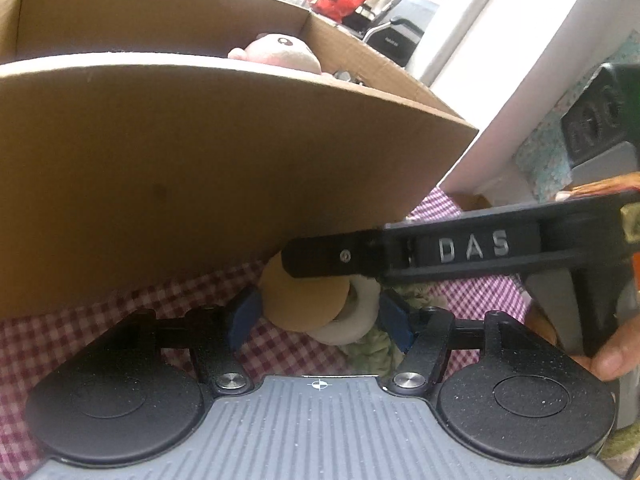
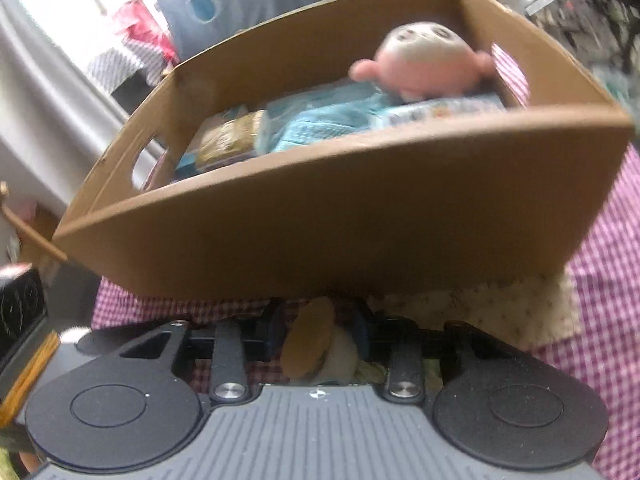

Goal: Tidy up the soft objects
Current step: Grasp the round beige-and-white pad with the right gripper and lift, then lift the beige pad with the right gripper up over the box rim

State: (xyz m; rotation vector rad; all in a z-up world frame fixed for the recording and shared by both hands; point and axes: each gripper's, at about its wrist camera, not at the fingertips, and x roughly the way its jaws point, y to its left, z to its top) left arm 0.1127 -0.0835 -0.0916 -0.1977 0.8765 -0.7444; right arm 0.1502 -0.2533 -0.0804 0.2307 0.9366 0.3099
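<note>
A soft toy with a tan disc [image 1: 304, 300] and a cream ring [image 1: 356, 316] sits between the blue pads of my left gripper [image 1: 320, 316], which is closed against it, just in front of the cardboard box [image 1: 200, 168]. My right gripper [image 2: 318, 332] is also shut on the same toy [image 2: 308, 344]; its black finger [image 1: 332, 258] crosses above the toy in the left wrist view. Inside the box [image 2: 360, 208] lie a pink plush [image 2: 424, 64], a blue cloth [image 2: 320, 124] and a yellowish bundle [image 2: 228, 140]. The plush's head [image 1: 276, 54] peeks over the box wall.
A red-and-white checked cloth [image 2: 600, 320] covers the surface. A cream dotted cloth [image 2: 500, 312] lies at the box's right foot. A white wall or post [image 1: 520, 80] rises at the right. A dark device [image 2: 20, 312] stands at the left.
</note>
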